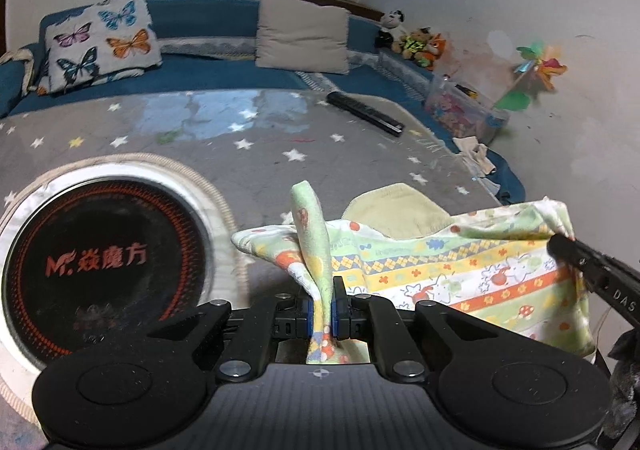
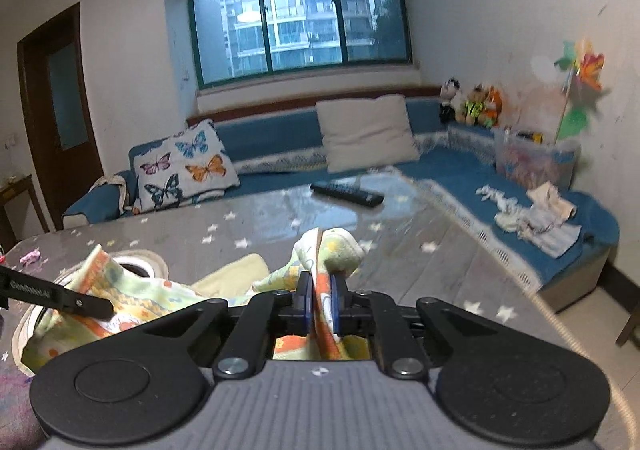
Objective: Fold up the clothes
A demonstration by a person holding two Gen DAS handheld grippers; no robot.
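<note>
I see dim indoor light, with cool daylight from the window [image 2: 300, 26]. The glossy table [image 1: 248, 170] throws back pale glare. Both fisheye views bend hard at the edges, and the right-hand wall smears with motion blur.

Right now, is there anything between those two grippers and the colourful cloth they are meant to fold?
Nothing visible. The left gripper is already shut on one bunched corner of the printed cloth, and the right gripper is shut on another corner. The cloth hangs between them above the star-patterned table, over a pale yellow cloth.
</note>
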